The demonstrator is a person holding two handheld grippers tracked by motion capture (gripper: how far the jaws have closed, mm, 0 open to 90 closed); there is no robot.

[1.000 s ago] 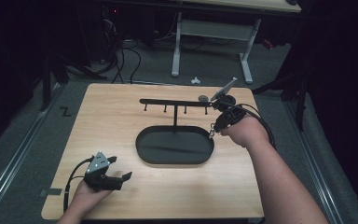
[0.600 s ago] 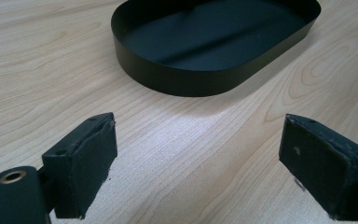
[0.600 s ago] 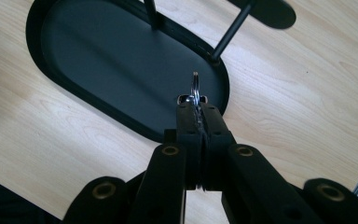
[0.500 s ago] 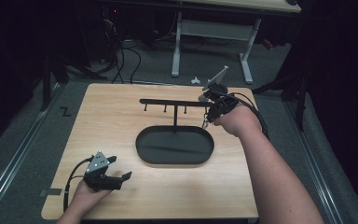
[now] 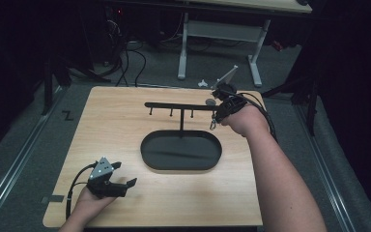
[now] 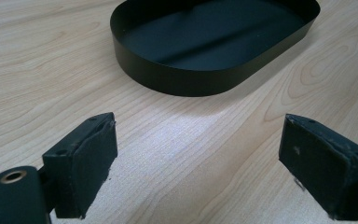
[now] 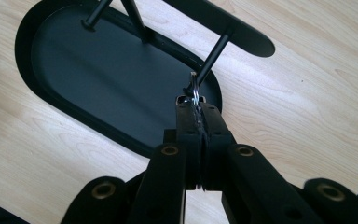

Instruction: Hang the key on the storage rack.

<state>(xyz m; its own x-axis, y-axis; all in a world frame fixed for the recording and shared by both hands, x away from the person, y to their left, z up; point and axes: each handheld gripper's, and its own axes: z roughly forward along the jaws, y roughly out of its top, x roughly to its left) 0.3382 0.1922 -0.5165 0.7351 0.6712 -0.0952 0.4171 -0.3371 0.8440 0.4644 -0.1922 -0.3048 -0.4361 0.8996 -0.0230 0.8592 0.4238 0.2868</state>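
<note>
- Right gripper: jaws pressed together on a small metal ring, likely a key ring; not much of it pokes out past the tips.
- The ring sits right at the tip of the rightmost peg under the rack's crossbar, at the far right of the black oval tray. Can't tell if it's hooked on yet.
- Step, my read: hanging the ring on that peg, or lifting it off.
- Next move calls for fine alignment: get the ring opening over the peg end, then release.
- Left gripper: jaws wide apart, nothing between them, parked on the table at the near left.
</note>
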